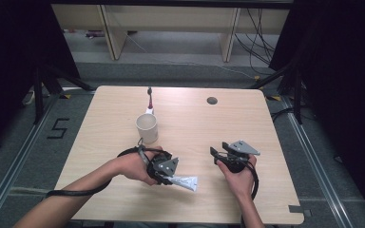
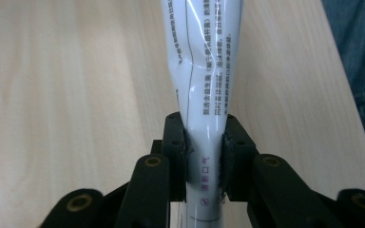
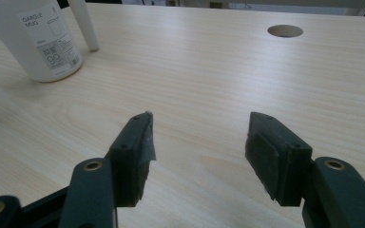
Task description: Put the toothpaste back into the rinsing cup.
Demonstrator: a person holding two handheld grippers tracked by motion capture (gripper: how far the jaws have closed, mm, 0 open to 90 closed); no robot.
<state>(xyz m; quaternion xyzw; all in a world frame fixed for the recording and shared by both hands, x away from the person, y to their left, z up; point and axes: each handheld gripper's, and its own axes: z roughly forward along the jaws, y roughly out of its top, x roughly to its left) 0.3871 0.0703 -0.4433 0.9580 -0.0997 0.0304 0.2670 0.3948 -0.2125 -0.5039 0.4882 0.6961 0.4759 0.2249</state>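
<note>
Left gripper (image 2: 204,142) clamped on a white printed toothpaste tube (image 2: 204,57) over the pale wooden table (image 1: 209,128), right gripper (image 3: 199,142) wide open, holding nothing, white cylindrical mug (image 1: 147,128) nearby

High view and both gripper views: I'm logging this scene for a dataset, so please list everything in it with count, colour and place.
toothpaste tube: 1, white with dark print, near edge of the table, clamped at its narrow end.
gargle mug: 1, white, labelled, left of the table's middle.
toothbrush: 1, white handle with red, lying behind the mug at the far edge.
table: 1, light wood, with a round cable hole at the far right.
left gripper: 1, black, shut on the tube.
right gripper: 1, black, jaws apart above bare tabletop.
hands: 2, one per gripper, entering from the near edge.
</note>
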